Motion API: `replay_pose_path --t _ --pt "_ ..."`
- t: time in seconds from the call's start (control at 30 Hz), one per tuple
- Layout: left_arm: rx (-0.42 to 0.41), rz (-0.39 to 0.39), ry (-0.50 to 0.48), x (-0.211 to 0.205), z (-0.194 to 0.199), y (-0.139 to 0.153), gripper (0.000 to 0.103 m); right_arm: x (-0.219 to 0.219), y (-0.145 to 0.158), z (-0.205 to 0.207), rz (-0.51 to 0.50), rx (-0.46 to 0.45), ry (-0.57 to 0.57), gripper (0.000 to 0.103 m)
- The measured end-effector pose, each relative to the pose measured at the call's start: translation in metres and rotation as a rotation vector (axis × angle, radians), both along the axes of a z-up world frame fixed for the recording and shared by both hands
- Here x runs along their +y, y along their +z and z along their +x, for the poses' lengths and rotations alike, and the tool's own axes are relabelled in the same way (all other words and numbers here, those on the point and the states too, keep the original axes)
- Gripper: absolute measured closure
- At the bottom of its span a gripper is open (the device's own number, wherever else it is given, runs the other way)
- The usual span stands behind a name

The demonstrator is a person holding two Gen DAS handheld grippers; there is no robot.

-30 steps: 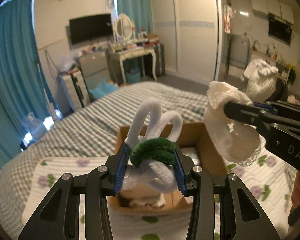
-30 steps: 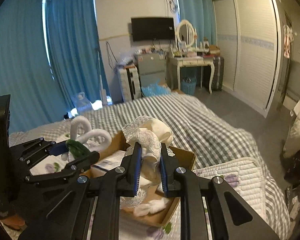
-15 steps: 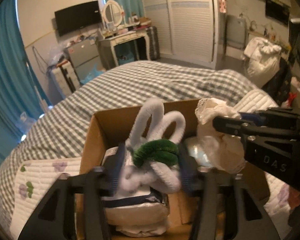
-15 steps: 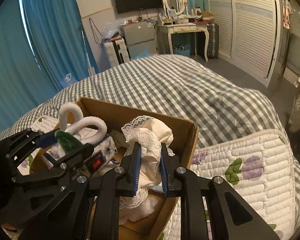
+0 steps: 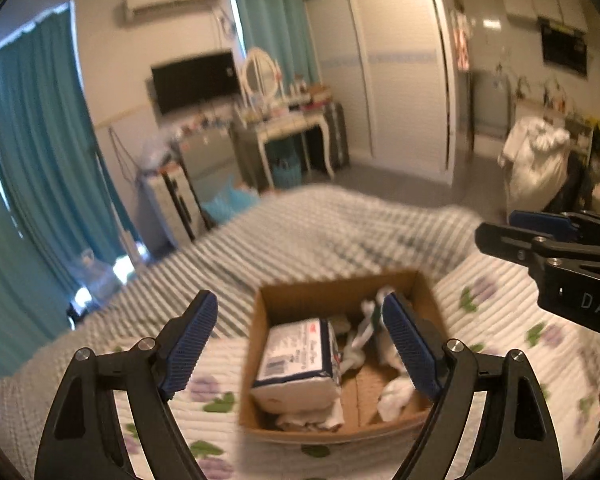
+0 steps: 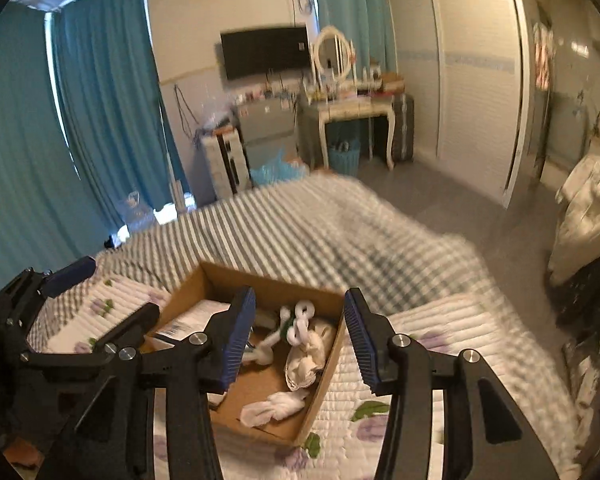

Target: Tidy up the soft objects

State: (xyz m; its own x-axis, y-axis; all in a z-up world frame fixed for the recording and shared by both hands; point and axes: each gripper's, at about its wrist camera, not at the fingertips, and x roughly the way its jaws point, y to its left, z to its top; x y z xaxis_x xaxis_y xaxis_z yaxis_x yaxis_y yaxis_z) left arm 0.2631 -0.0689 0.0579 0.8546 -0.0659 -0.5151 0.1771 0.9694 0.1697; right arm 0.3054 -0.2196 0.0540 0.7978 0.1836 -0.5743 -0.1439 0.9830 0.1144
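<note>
Bedroom light is falling over a grey checked bed (image 5: 320,236) carrying a white quilted pad with purple flowers (image 6: 440,344), and on that pad an open brown cardboard box (image 5: 340,288) is sitting.

Both pairs of fingers are spreading at this moment with nothing between them. The left gripper (image 5: 300,340) is standing wide above the box; the right gripper (image 6: 300,332) is standing about half apart, its blue pads framing the box's far end.

Inside, a white pipe-cleaner twist with a green band (image 6: 296,324) is lying toward twelve o'clock, a cream lace-trimmed cloth (image 6: 308,356) just beside it at the centre, a smaller white cloth bundle (image 6: 272,408) at six o'clock, and a white wrapped packet with a printed label (image 5: 300,364) at nine o'clock.

To finish well, I judge both grippers should be lifting straight clear, so no pad is snagging lace or loops.

Curtains, a dressing table and a wardrobe are standing well apart; only the box walls and the neighbouring gripper are crowding the way.
</note>
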Motion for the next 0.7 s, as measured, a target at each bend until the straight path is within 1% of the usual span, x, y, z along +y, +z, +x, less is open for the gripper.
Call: replay_pose_path --t 0.07,0.13,0.2,0.27,0.3,0.33,0.37,0.4,0.43,0.5,0.53,0.67,0.7 --pt "-0.062 -0.012 -0.003 0.003 -0.026 0.032 0.017 0.0 0.037 -0.031 -0.015 -0.062 -0.011 0.057" --pt "-0.138 -0.022 -0.007 0.007 -0.06 0.068 0.017 0.0 0.068 -0.059 -0.022 -0.115 -0.01 0.057" --pt "-0.202 -0.034 -0.014 0.011 -0.092 0.096 0.017 0.001 0.099 -0.094 -0.029 -0.176 -0.016 0.055" --pt "-0.261 -0.049 -0.022 0.016 -0.125 0.121 0.017 0.001 0.128 -0.128 -0.033 -0.239 -0.023 0.049" --pt "-0.291 -0.05 -0.022 0.019 -0.142 0.131 0.016 0.002 0.139 -0.145 -0.03 -0.269 -0.022 0.043" --pt "-0.318 -0.046 -0.014 0.02 -0.158 0.138 0.01 0.002 0.149 -0.161 -0.024 -0.295 -0.017 0.037" --pt "-0.346 -0.042 -0.006 0.022 -0.174 0.145 0.005 0.004 0.159 -0.178 -0.024 -0.321 -0.018 0.033" --pt "-0.381 -0.049 -0.004 0.026 -0.191 0.15 0.001 0.006 0.165 -0.193 -0.024 -0.343 -0.022 0.023" --pt "-0.411 -0.055 0.001 0.028 -0.204 0.153 0.001 0.007 0.171 -0.208 -0.017 -0.37 -0.022 0.012" --pt "-0.45 -0.078 0.004 0.036 -0.227 0.156 0.0 0.009 0.177 -0.235 0.007 -0.411 -0.02 0.003" --pt "-0.451 -0.091 0.001 0.04 -0.235 0.155 0.0 0.012 0.178 -0.248 0.013 -0.424 -0.024 0.0" --pt "-0.466 -0.118 0.044 0.049 -0.249 0.144 0.0 0.022 0.165 -0.28 -0.011 -0.44 -0.044 0.0" --pt "-0.475 -0.12 0.043 0.052 -0.252 0.139 0.0 0.027 0.157 -0.288 -0.014 -0.446 -0.054 0.0"
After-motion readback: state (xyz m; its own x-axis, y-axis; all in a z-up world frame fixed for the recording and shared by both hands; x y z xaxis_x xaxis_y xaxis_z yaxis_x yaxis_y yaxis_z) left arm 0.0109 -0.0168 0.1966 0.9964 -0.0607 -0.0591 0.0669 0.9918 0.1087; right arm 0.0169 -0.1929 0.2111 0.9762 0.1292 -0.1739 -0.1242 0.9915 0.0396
